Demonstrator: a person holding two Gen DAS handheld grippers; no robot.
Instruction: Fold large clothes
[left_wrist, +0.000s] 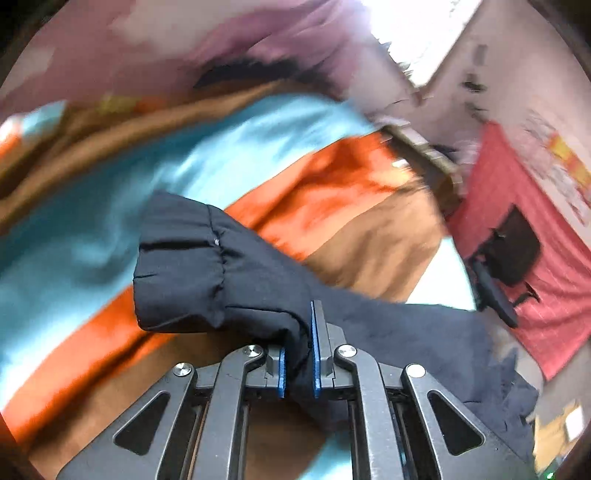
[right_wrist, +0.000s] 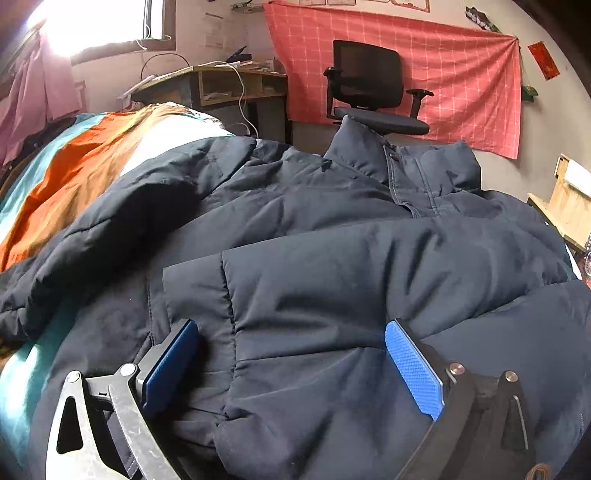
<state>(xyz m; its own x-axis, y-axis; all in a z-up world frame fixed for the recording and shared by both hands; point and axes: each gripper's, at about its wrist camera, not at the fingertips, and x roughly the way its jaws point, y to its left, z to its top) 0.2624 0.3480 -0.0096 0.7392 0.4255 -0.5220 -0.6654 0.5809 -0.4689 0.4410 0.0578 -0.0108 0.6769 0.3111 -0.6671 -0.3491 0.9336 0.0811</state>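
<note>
Jacket (right_wrist: 332, 236), dark navy and padded, lies spread over a bed whose striped cover (right_wrist: 74, 166) shows teal, orange, brown and white bands at the left. In the left wrist view, the left tongs (left_wrist: 299, 354) are pinched nearly closed on a sleeve (left_wrist: 207, 266) of the jacket, just behind its cuff, with dark cloth bunched between the blue pads (left_wrist: 315, 343); the cuff end stands forward of the tips, over the blurred striped cover (left_wrist: 110, 206). In the right wrist view, the right tongs (right_wrist: 291, 365) stand wide, their blue pads (right_wrist: 413, 373) resting on either side of a folded-over sleeve that lies across the jacket's front, not squeezing it. Beyond the collar stand a black office chair (right_wrist: 369, 85) and a red checked cloth (right_wrist: 461, 74) on the wall.
</note>
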